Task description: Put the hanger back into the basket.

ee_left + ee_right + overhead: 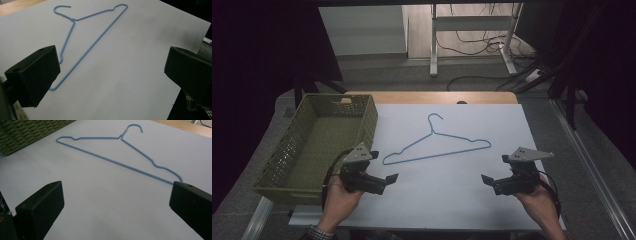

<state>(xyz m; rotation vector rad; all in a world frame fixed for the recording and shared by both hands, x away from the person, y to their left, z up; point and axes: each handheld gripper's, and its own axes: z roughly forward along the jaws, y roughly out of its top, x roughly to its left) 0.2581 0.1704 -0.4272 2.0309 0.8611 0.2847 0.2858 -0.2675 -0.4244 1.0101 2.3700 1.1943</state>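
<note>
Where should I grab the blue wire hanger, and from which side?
Grip the blue hanger on its long straight bottom bar, coming from above with the jaws straddling the wire. It lies flat on the white sheet; that bar faces both open grippers, the left gripper nearest its left end.

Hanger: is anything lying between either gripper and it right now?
Nothing visible. The blue hanger lies flat on bare white sheet, apart from the left gripper and right gripper, both open. The green basket sits off to the left.
</note>
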